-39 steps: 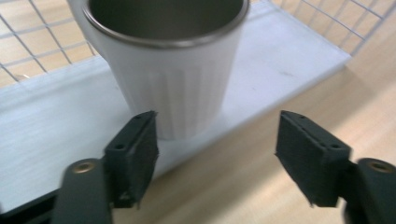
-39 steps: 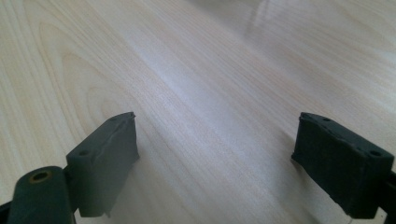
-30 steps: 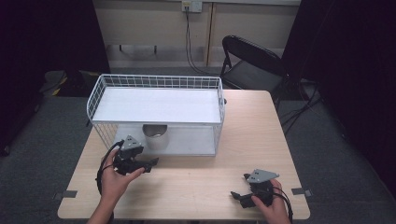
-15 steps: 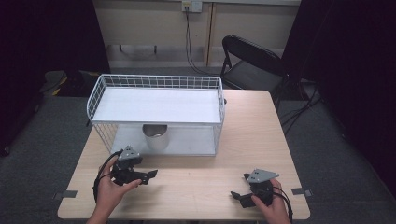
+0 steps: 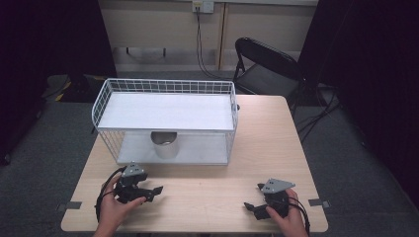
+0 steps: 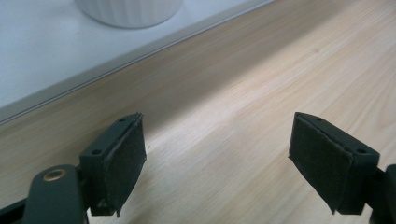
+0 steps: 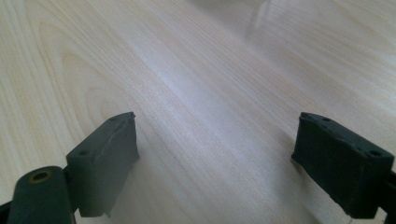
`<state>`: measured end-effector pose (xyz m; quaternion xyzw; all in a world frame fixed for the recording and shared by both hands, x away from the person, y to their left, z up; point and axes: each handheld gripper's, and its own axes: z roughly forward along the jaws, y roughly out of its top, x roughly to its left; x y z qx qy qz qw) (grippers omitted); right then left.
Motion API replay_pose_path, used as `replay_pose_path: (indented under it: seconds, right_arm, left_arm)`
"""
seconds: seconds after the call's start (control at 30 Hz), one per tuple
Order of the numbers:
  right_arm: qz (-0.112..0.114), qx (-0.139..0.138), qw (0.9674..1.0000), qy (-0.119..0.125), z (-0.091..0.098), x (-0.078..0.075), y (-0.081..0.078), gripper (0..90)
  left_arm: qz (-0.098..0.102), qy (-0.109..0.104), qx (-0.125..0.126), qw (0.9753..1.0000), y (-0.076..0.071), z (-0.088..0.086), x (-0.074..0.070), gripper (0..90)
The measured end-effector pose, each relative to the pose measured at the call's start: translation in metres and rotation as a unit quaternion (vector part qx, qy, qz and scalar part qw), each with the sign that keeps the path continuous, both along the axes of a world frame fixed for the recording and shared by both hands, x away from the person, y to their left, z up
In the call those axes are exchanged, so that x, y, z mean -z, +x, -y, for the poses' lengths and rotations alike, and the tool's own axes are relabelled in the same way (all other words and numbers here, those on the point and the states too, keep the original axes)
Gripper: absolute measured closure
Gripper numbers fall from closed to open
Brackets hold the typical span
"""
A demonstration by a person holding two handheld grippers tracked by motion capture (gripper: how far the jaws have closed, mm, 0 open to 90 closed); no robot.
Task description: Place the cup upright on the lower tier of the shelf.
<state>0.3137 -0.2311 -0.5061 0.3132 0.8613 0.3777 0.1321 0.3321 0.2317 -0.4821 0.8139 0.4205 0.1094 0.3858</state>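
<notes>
A white wire rack (image 5: 165, 89) with two white shelves stands at the back of the wooden table (image 5: 257, 143). A metal cup (image 5: 164, 144) sits on its lower shelf. My left gripper (image 5: 154, 190) rests on the table in front of the rack, open, with bare wood between its pads (image 6: 123, 158). In the left gripper view the lower shelf's edge (image 6: 70, 70) and the base of a white ribbed cup (image 6: 130, 9) lie ahead. My right gripper (image 5: 252, 207) lies near the front right edge, open over bare wood, its pads (image 7: 109, 154) wide apart.
A black folding chair (image 5: 264, 64) stands behind the table's right rear corner. Cables (image 5: 200, 44) hang from a wall socket behind the rack. Grey floor surrounds the table.
My left gripper has drawn back from the rack's front toward the table's near edge, still open. The right gripper has stayed where it was.
</notes>
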Motion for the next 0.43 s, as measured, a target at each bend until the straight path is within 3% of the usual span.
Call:
replay_pose_path:
  seconds: [0.27,0.43]
  right_arm:
    - [0.000,0.000,1.0000,0.000,0.000,0.000,0.000,12.9]
    - [0.000,0.000,1.0000,0.000,0.000,0.000,0.000,12.9]
  left_arm:
    - [0.003,0.034,0.015,0.9993,0.000,0.001,0.011,19.8]
    - [0.003,0.034,0.016,0.9993,0.001,0.001,0.013,18.8]
